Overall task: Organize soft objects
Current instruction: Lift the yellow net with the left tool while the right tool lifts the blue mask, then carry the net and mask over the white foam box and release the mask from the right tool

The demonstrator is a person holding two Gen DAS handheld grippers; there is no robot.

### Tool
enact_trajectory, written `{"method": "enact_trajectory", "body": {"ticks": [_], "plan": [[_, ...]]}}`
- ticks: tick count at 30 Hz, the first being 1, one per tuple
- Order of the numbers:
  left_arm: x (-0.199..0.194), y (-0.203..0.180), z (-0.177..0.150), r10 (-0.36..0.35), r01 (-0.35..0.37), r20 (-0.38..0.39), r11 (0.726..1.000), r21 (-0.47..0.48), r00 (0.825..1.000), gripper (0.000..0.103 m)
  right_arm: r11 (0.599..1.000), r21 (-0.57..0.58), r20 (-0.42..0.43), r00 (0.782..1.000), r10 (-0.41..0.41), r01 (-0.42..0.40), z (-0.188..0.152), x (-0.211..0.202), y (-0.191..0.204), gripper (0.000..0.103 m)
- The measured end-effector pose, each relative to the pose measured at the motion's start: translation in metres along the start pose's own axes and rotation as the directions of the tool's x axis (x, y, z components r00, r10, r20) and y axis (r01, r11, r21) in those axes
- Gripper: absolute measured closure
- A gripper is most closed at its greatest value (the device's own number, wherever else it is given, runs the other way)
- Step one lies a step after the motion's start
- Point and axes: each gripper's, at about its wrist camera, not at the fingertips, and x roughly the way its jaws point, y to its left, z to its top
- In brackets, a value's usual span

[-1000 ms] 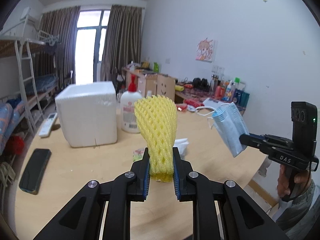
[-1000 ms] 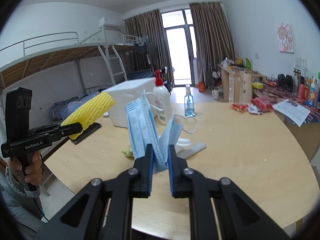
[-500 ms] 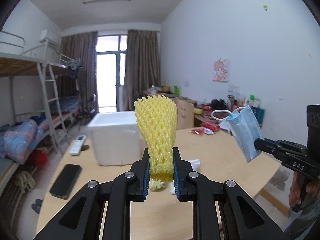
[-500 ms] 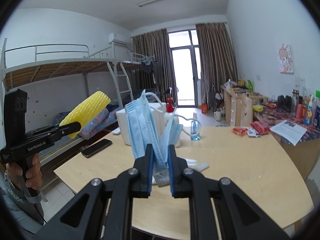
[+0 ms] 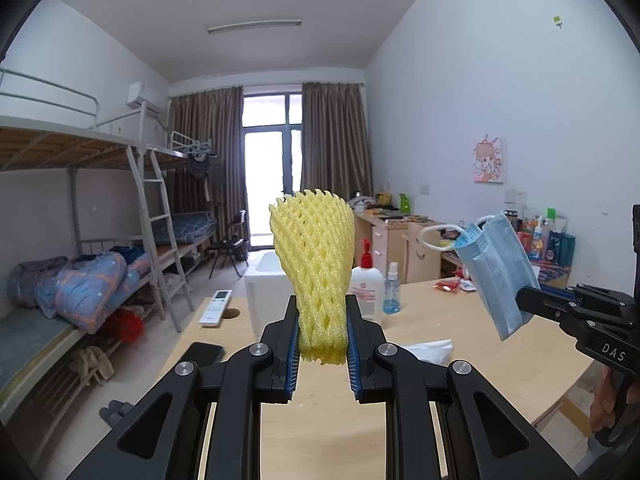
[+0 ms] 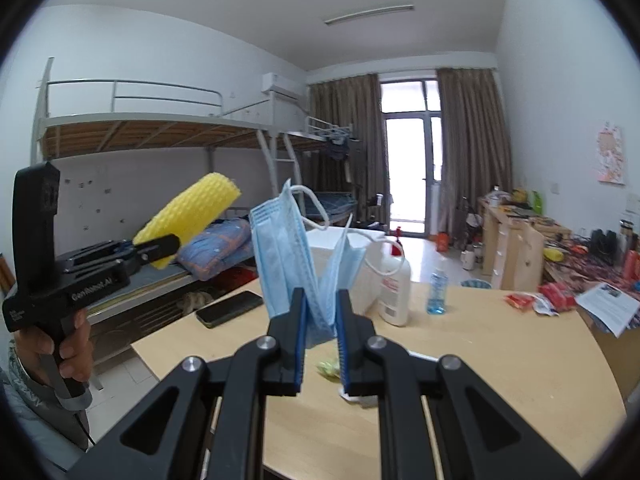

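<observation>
Fingers (image 5: 294, 344) of my left gripper (image 5: 322, 354) pinch the springy foam net (image 5: 316, 264) low; my right gripper (image 6: 319, 338) clamps the limp mask (image 6: 292, 256) (both weightless, crushable).

surface: round-edged wooden table (image 6: 500, 364) | on it: white foam box (image 5: 262, 300); white pump bottle (image 6: 396, 292) with small blue spray bottle (image 6: 437, 290) near it; black phone (image 6: 230, 308) and white remote (image 5: 216, 307) near one edge; red snack packets (image 6: 534, 302); printed leaflet (image 6: 612, 308); white tissue (image 5: 430, 350)
</observation>
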Motion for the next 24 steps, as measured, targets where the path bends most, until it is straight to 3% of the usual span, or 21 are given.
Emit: {"method": "enact_trajectory", "body": {"ticks": [10, 24], "plan": [[0.005, 0.02, -0.002, 0.073, -0.073, -0.01, 0.997, -0.028, 0.997, 0.082, 0.997, -0.03, -0.011, 0.997, 0.072, -0.072, 0.009, 0.03, 0.012, 0.086], [0.026, 0.027, 0.004, 0.061, -0.062, -0.024, 0.997, -0.042, 0.998, 0.082, 0.997, -0.029, -0.048, 0.996, 0.069, -0.07, 0.02, 0.06, 0.009, 0.086]]}}
